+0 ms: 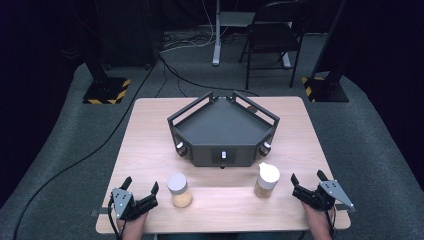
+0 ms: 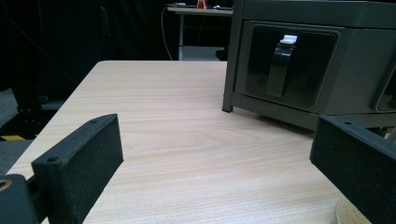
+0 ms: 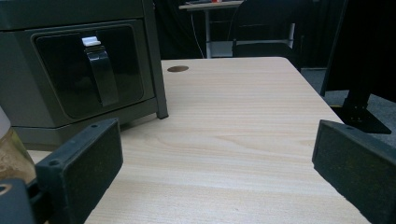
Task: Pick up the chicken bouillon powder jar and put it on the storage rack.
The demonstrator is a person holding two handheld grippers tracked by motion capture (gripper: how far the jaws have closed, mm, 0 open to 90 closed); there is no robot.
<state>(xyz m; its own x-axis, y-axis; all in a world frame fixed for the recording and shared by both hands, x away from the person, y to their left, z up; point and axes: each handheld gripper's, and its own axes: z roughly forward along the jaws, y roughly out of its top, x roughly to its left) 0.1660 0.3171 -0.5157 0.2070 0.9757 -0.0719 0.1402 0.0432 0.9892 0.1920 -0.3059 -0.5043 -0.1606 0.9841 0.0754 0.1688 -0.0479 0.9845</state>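
Probably a lab: dark curtains, hazard-striped stand bases, floor cables, a folding chair.

Two jars – one grey rack – two grippers.

two jars on table, before the tray.

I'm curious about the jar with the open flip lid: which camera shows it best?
The high view: the flip-lid jar stands whole on the table, upright, beside the right tool. The right gripper view catches just a sliver of its side at the left edge. The left gripper view gives nothing clear of it.
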